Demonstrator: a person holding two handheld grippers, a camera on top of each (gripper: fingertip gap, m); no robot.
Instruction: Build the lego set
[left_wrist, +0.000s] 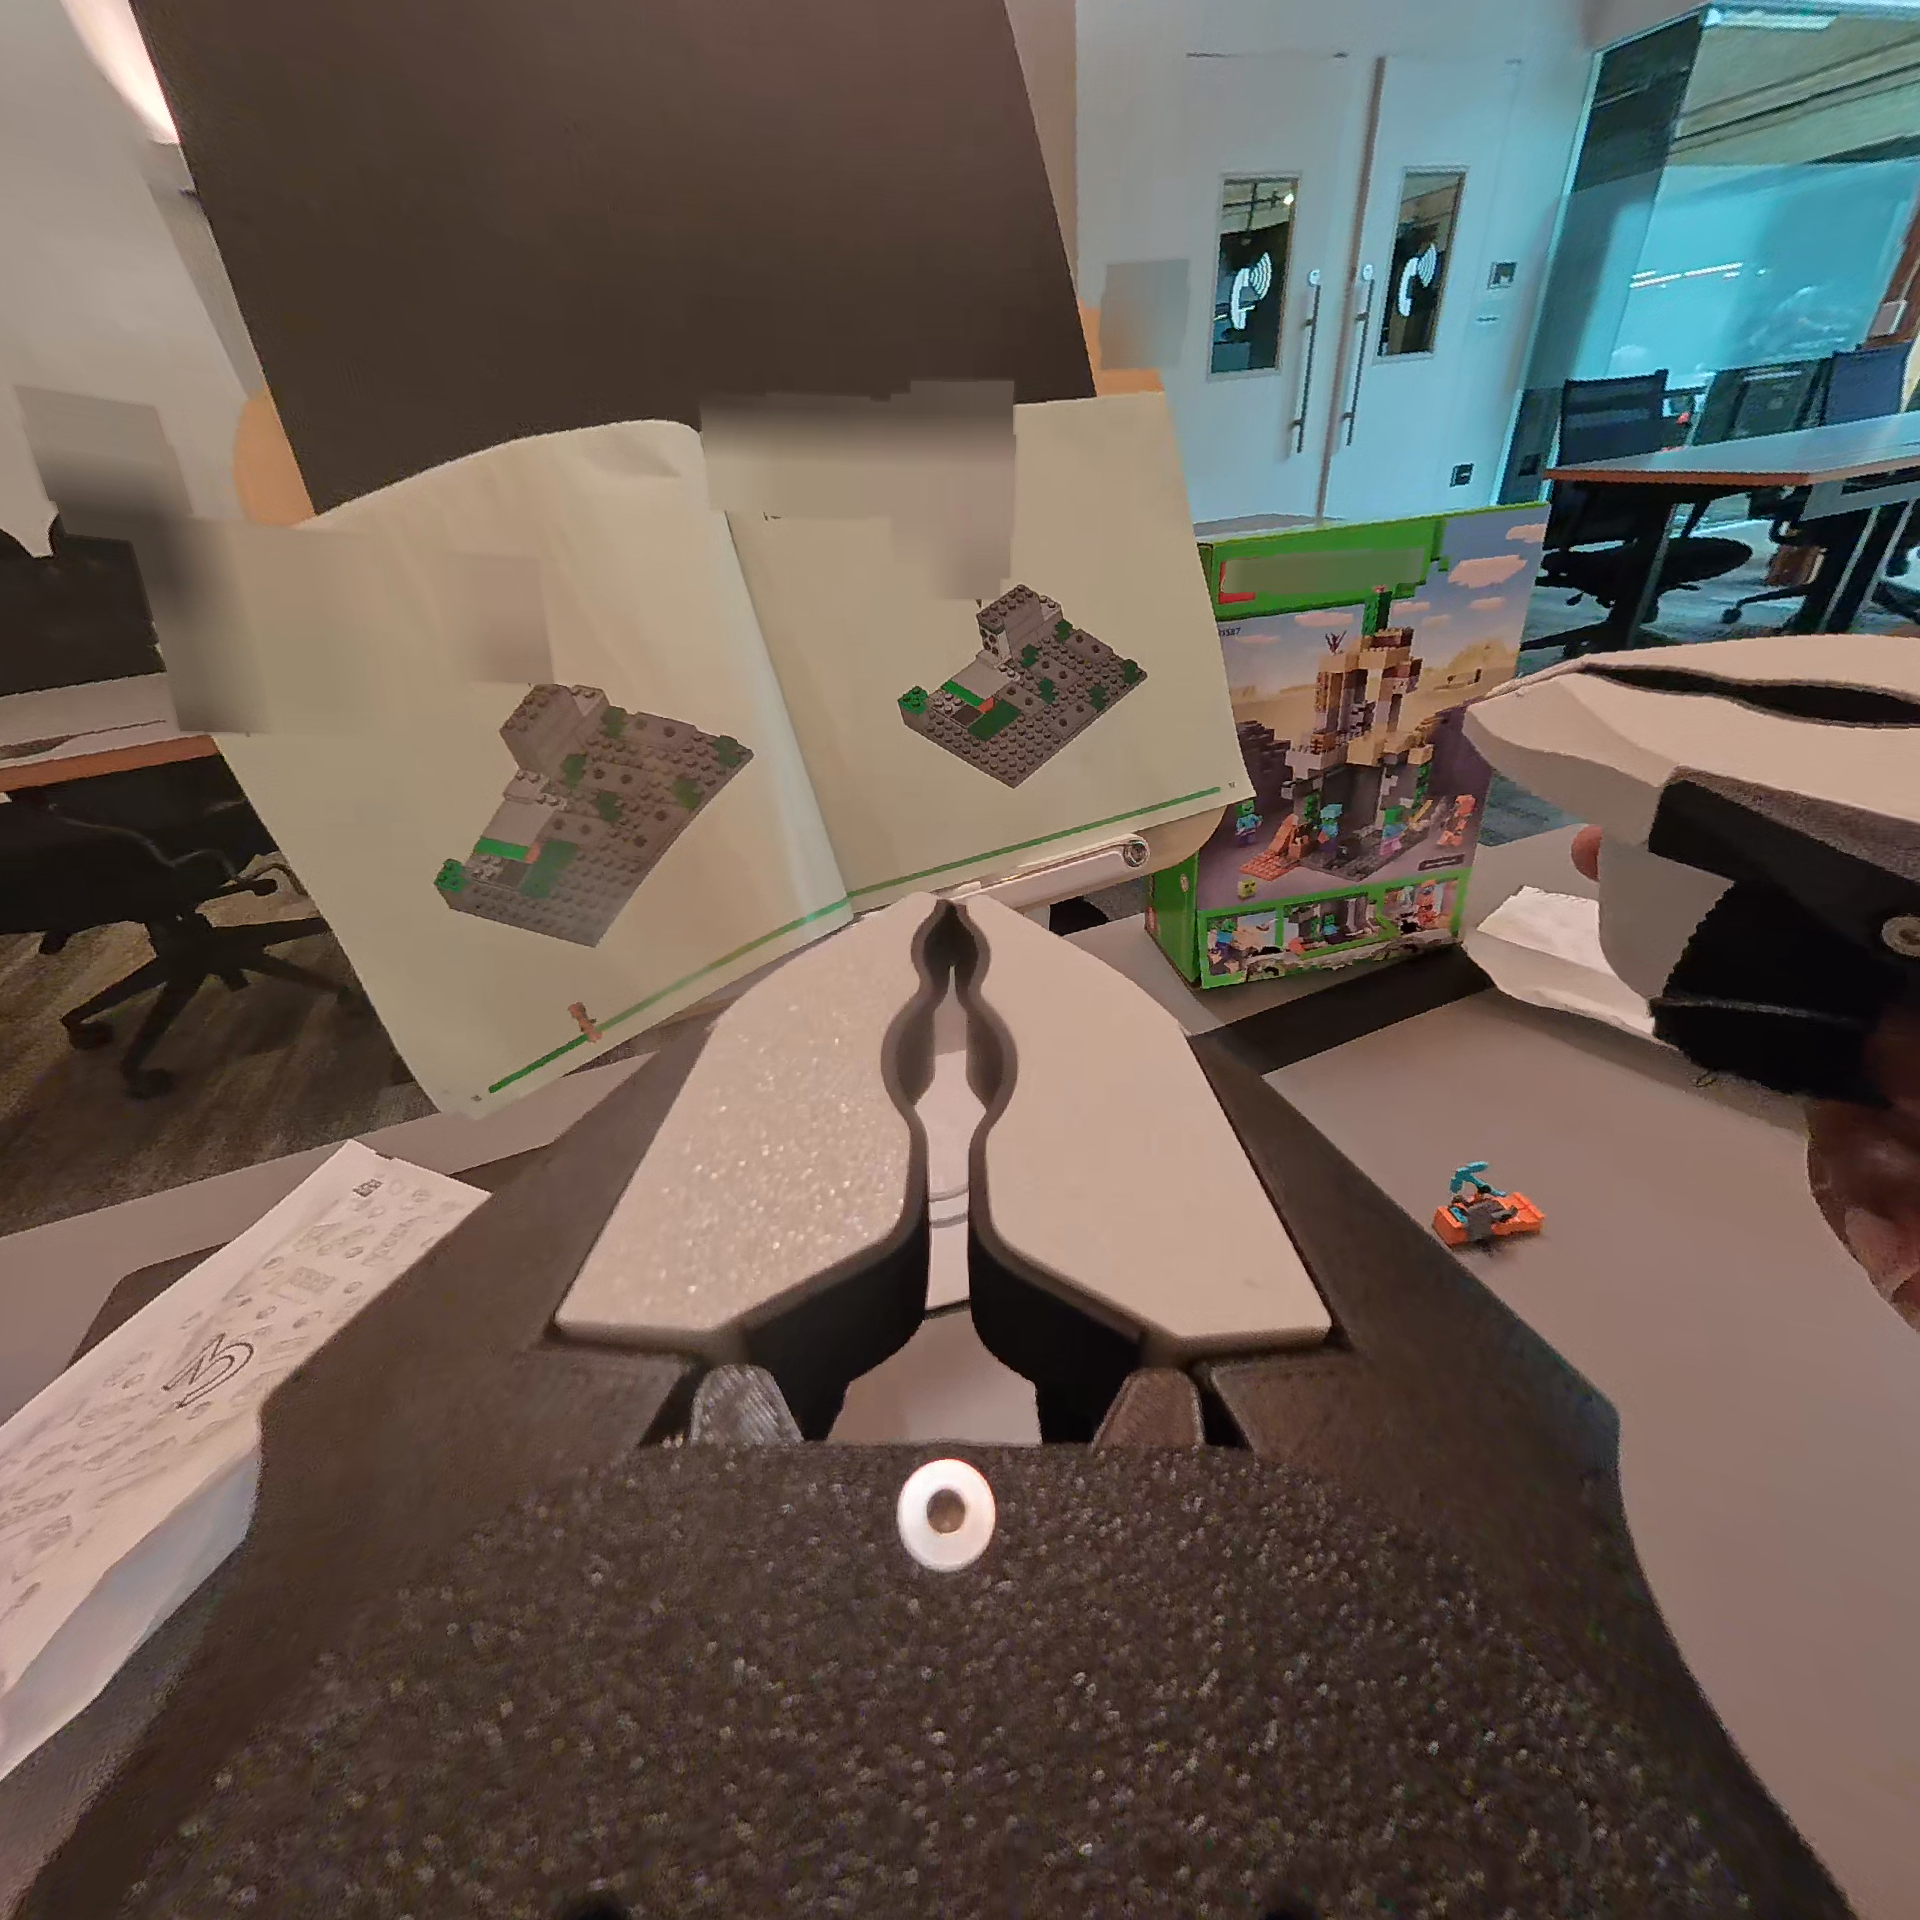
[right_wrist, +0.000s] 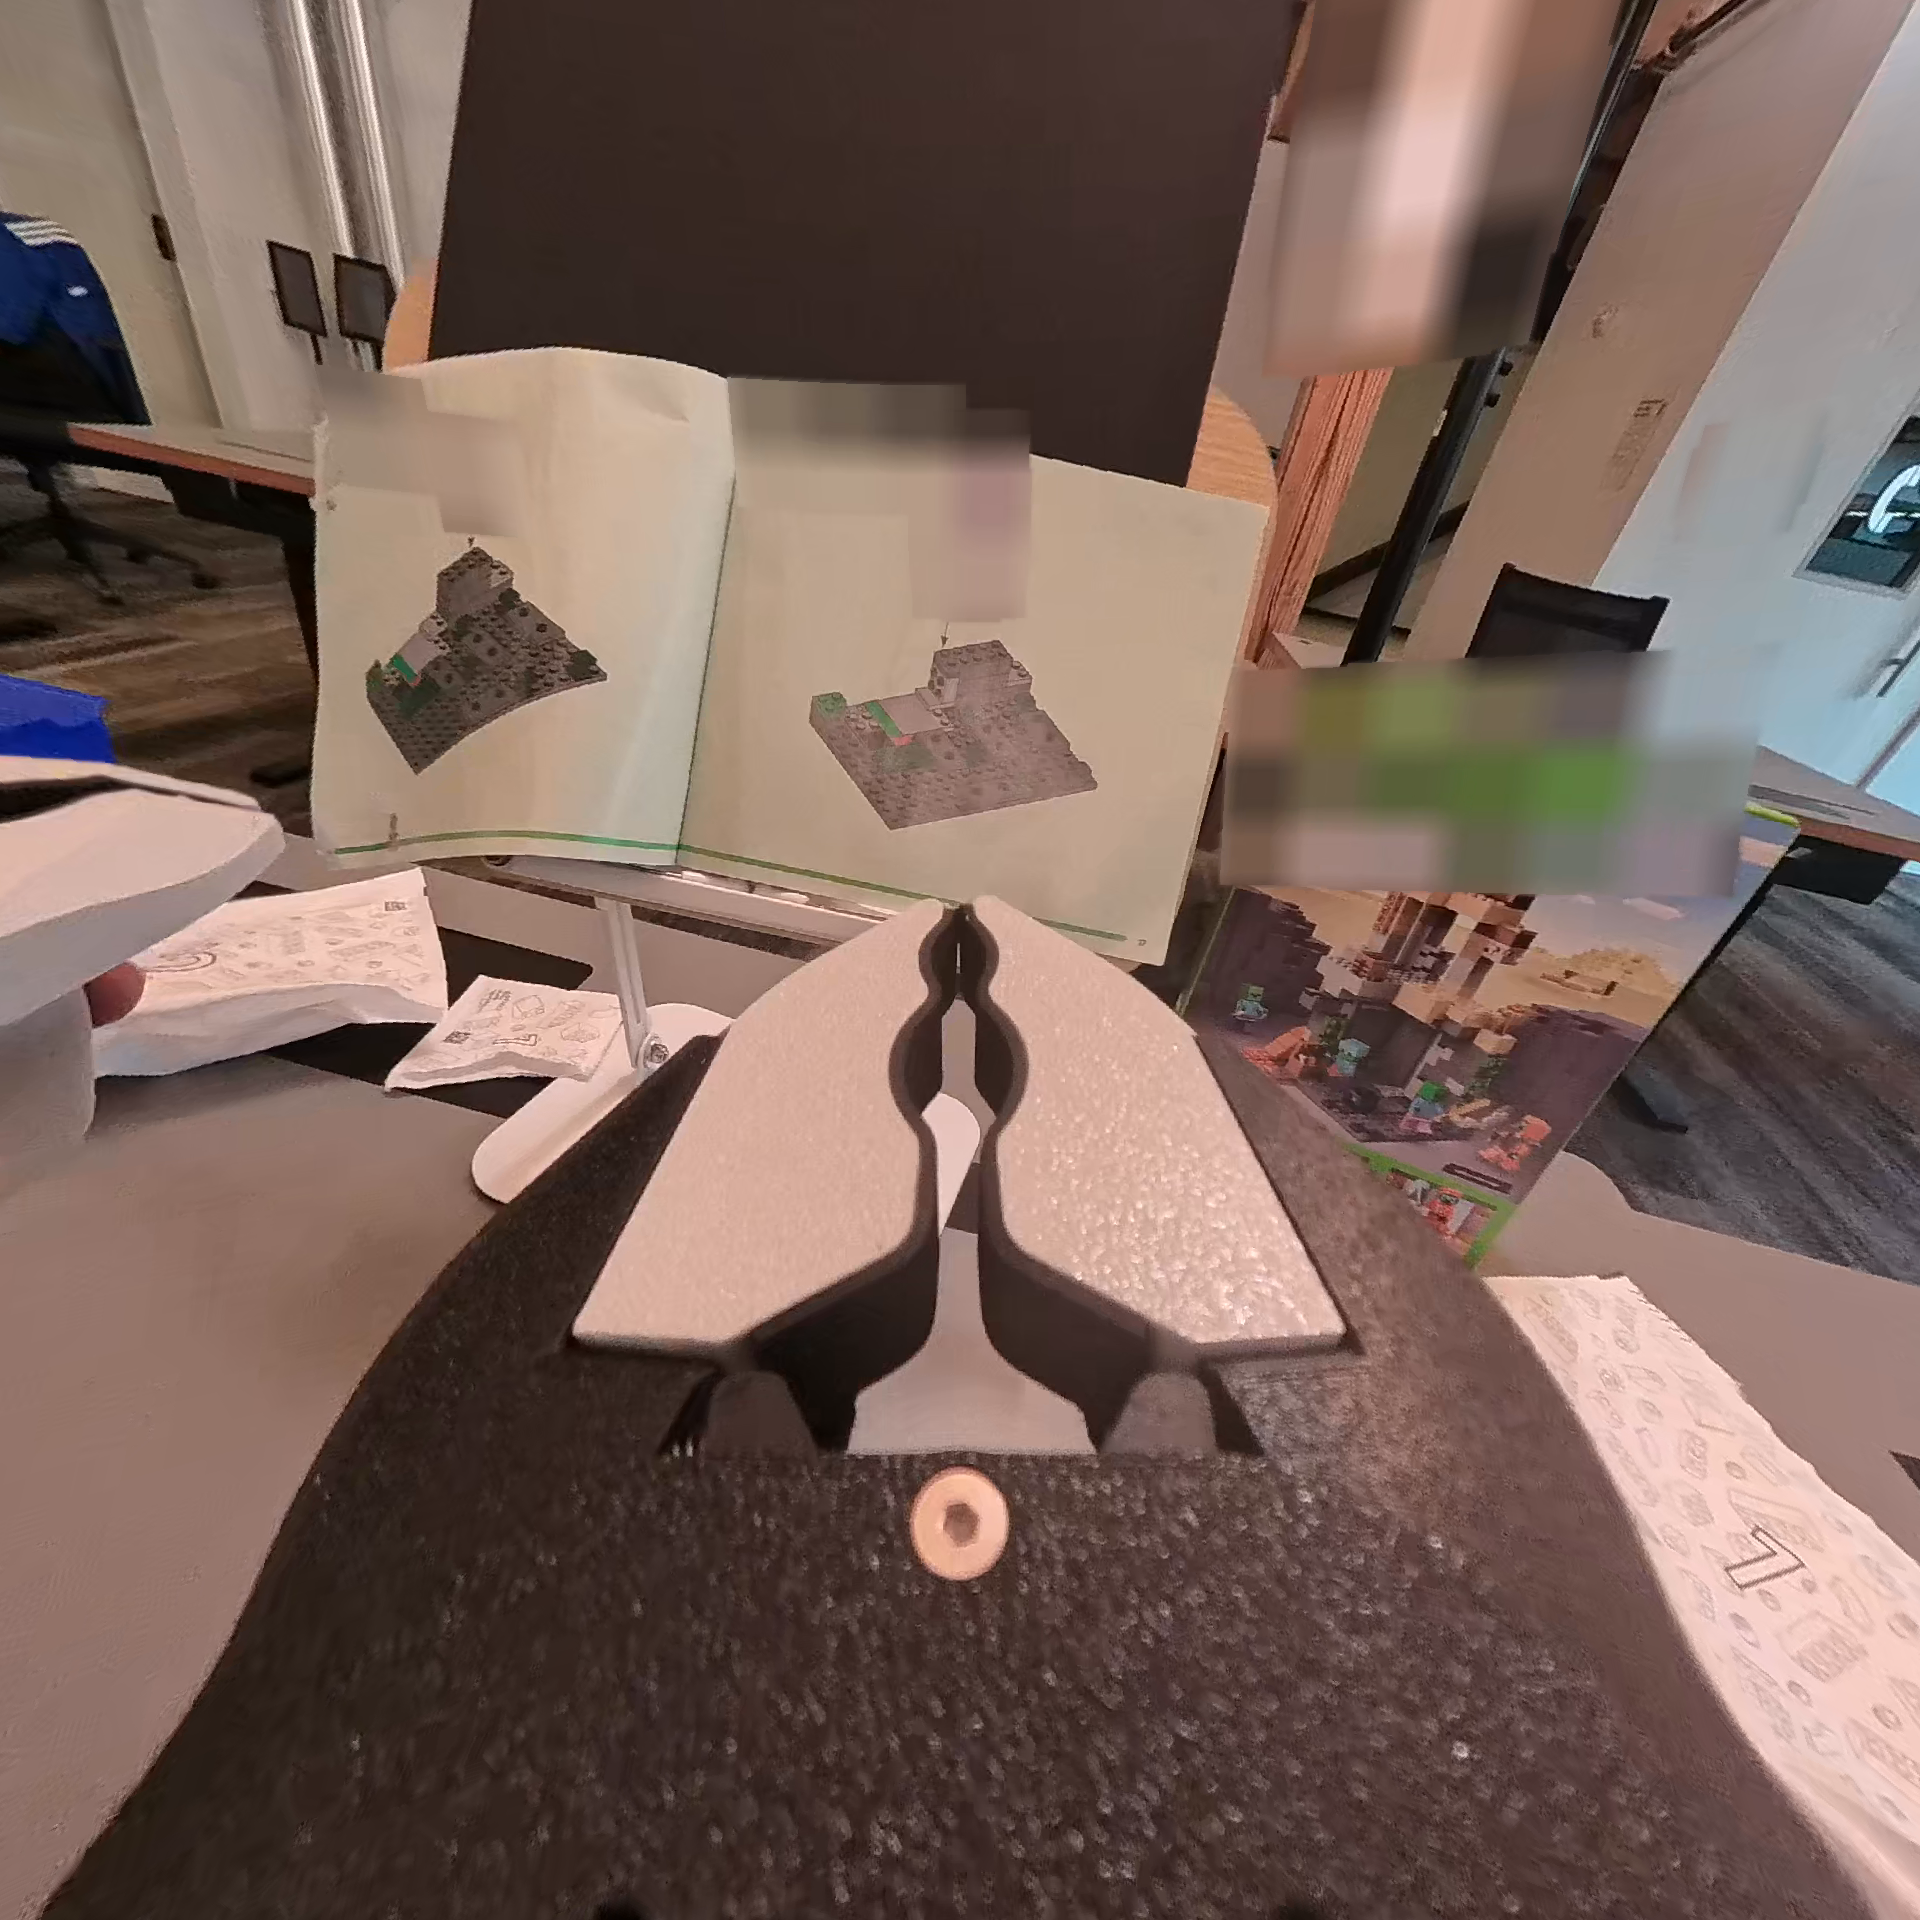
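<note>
Left wrist view: small orange lego piece (left_wrist: 1486, 1216) lies right of both grippers' empty, closed jaws.

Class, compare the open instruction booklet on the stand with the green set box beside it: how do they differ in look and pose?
The pale green open instruction booklet leans back on a white stand, showing two pages; the bright green cardboard set box stands upright, closed, on the grey table. The booklet pictures a low grey base; the box pictures a tall tan tower. Both are printed with brick models.

office chairs (left_wrist: 187, 904), white double doors (left_wrist: 1340, 281).
</note>
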